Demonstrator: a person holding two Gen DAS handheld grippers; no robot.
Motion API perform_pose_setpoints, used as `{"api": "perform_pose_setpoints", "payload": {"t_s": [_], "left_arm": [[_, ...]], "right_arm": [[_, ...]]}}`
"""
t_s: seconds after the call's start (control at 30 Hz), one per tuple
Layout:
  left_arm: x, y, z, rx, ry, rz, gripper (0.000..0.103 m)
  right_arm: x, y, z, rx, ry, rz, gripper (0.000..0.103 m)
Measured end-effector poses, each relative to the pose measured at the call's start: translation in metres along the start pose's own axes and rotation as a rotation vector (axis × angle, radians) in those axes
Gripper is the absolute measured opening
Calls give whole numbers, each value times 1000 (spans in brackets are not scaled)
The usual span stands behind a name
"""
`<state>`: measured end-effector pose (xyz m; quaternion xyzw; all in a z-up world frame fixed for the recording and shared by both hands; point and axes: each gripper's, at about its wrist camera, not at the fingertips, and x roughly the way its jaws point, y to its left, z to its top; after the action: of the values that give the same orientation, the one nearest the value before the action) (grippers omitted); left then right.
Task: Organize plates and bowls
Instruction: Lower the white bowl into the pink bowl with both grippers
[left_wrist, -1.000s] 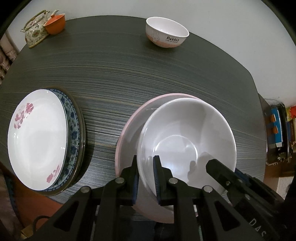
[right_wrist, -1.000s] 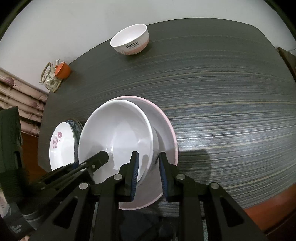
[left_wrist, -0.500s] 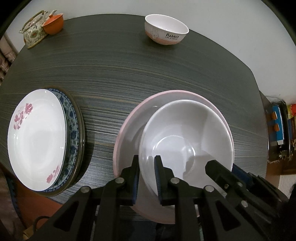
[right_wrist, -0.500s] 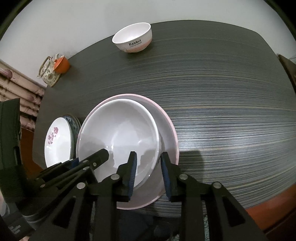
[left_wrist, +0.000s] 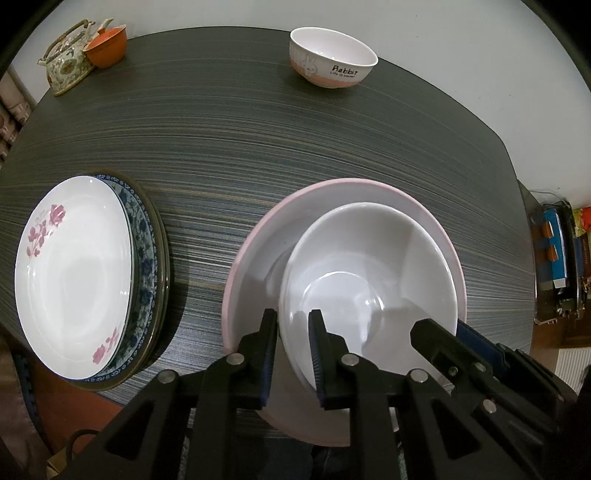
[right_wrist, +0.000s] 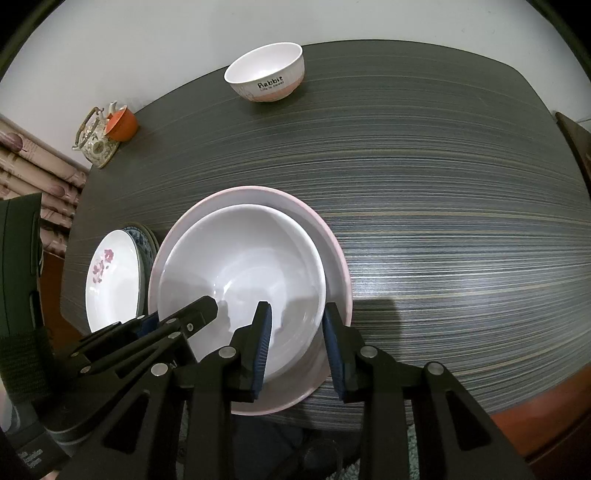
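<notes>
Only the left view shows bookshelves (left_wrist: 557, 254). Both grippers' fingers straddle the glossy white bowl (right_wrist: 240, 273) rim, released.

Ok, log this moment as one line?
left tongs: open around white bowl rim | right tongs: open, same bowl | bowl: nested in pink bowl | rabbit bowl: not yet stacked
</notes>
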<state>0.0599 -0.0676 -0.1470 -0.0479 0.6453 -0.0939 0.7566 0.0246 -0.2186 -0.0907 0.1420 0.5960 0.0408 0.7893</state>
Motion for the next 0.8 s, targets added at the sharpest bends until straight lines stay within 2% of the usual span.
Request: {"api": "perform_pose_setpoints", "payload": {"t_s": [0.43, 0.8], "left_arm": [[-2, -2, 0, 11, -9, 3, 22], [-17, -5, 3, 46, -83, 25, 35]], "right_arm": [[-2, -4, -2, 19, 0, 14, 26], [-6, -11, -4, 39, -7, 51, 26]]}}
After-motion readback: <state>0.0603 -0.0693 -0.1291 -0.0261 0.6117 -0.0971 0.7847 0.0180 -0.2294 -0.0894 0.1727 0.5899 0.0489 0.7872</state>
